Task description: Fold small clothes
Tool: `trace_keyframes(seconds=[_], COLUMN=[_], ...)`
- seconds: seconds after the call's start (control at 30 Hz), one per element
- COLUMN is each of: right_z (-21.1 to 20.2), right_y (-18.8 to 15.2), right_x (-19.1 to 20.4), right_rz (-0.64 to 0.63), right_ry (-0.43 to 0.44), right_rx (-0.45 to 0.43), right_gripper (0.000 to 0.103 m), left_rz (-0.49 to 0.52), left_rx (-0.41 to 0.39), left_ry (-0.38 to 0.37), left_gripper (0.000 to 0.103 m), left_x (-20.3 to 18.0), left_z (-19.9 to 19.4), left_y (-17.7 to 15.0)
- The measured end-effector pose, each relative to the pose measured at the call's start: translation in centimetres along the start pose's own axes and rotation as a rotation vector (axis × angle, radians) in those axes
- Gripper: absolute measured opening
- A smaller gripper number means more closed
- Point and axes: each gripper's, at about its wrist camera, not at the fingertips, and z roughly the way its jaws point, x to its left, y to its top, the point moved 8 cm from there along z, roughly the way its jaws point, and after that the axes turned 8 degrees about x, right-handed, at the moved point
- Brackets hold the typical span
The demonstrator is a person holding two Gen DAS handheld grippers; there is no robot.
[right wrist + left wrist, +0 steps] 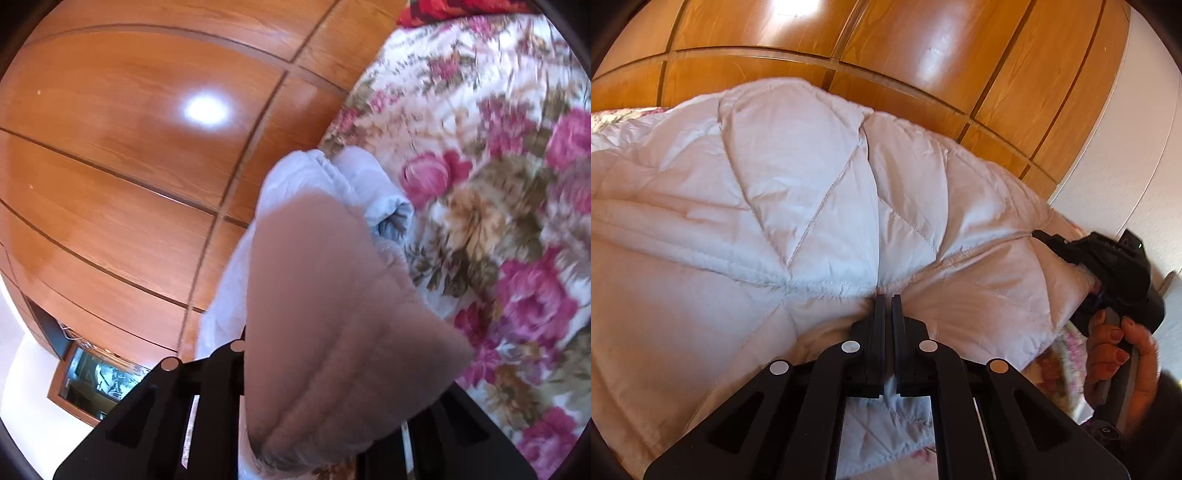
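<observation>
The left gripper (889, 297) has its jaws clenched on the white quilted jacket (783, 206), which billows ahead of them. The right gripper (1082, 266) grasps the jacket's far edge — its jaws hidden by fabric — above the floral bedspread (498, 192).

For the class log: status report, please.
Left gripper shut on quilted garment. Right gripper grips its far edge. Floral bedspread beneath. Nothing blocking.
</observation>
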Motion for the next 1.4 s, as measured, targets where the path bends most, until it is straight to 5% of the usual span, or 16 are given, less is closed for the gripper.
trace_keyframes(seconds=[0.2,0.43,0.77,1.1,1.4], right_z=[-6.6,-11.0,-7.1,1.2,10.2], right_y=[2.7,3.7,1.1,-8.2,-19.8], right_x=[-1.4,-2.2,12.0,21.6,22.1], right_rz=[-0.005,-0.057,-0.563,-1.002,-1.342], right_ry=[-0.095,-0.297,-0.456,-0.471,-0.416], right_rx=[-0.118,-0.197,-0.234,-0.151,0.109], right_gripper=[0.018,0.018,0.018,0.023,0.034], left_rz=[0.044,-0.039,-0.106,-0.163,-0.196], left_rx=[-0.1,-0.141,-0.071,-0.054,-0.039], left_ry=[0.017,0.163,0.131,0.056,-0.006], left_gripper=[0.003,0.003,0.003,0.003,0.003], left_x=[-0.5,5.0,7.2,8.0,8.8], left_z=[-5.8,-9.3,-7.4,-7.2,-7.0], left_y=[0.8,0.3,-1.2,-1.3,-1.3])
